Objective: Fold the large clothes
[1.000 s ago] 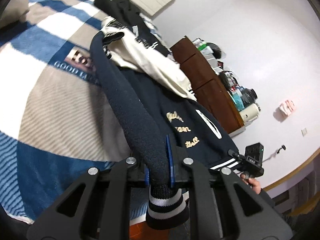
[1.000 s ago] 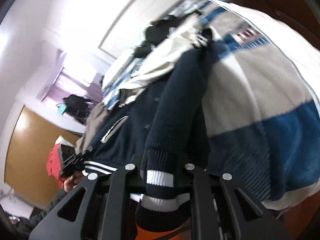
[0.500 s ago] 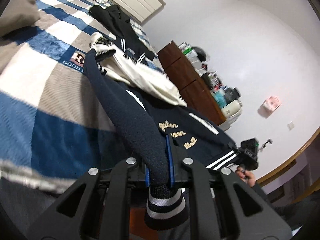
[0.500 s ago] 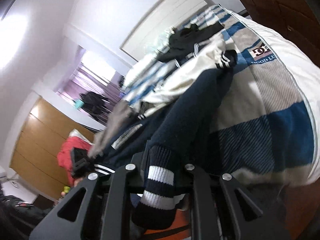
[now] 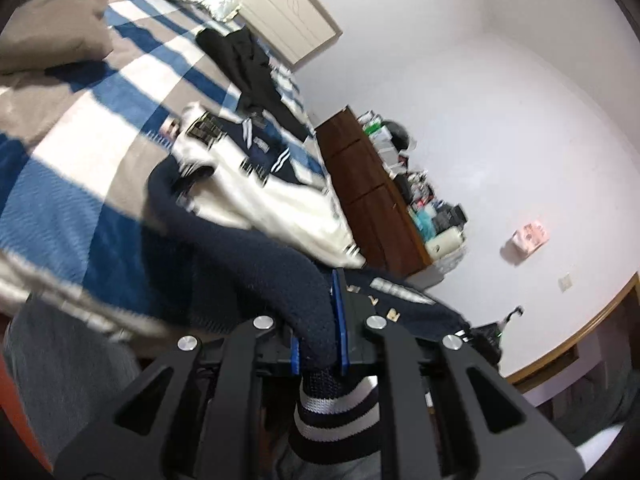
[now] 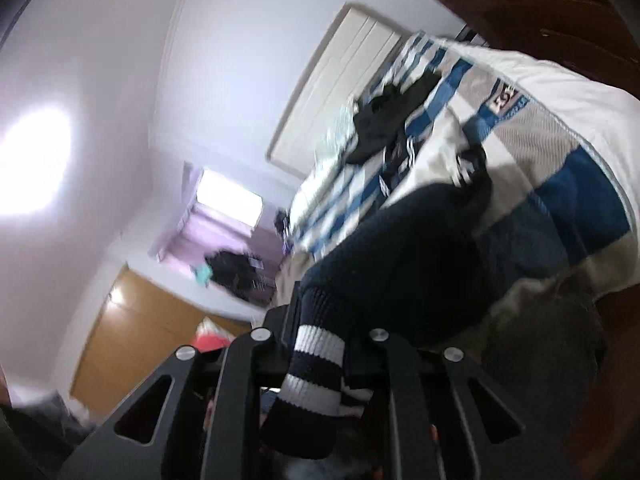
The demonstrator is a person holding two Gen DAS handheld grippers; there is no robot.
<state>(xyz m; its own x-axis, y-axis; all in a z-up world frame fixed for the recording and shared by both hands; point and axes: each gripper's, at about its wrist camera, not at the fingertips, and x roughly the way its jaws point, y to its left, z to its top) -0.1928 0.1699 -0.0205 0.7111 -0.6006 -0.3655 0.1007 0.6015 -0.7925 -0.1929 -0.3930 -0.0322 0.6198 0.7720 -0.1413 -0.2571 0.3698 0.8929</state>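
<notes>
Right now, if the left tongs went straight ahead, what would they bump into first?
Probably the navy sleeve they already pinch, then the white jacket on the bed. Depth is hard to judge in this view.

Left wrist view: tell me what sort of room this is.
Most likely a bedroom: a bed under a blue, white and grey checked blanket with a pale headboard, and a brown wooden dresser cluttered with toiletries against the white wall.

Both tools (image 5: 316, 320) (image 6: 320, 332) clamped, near level
</notes>
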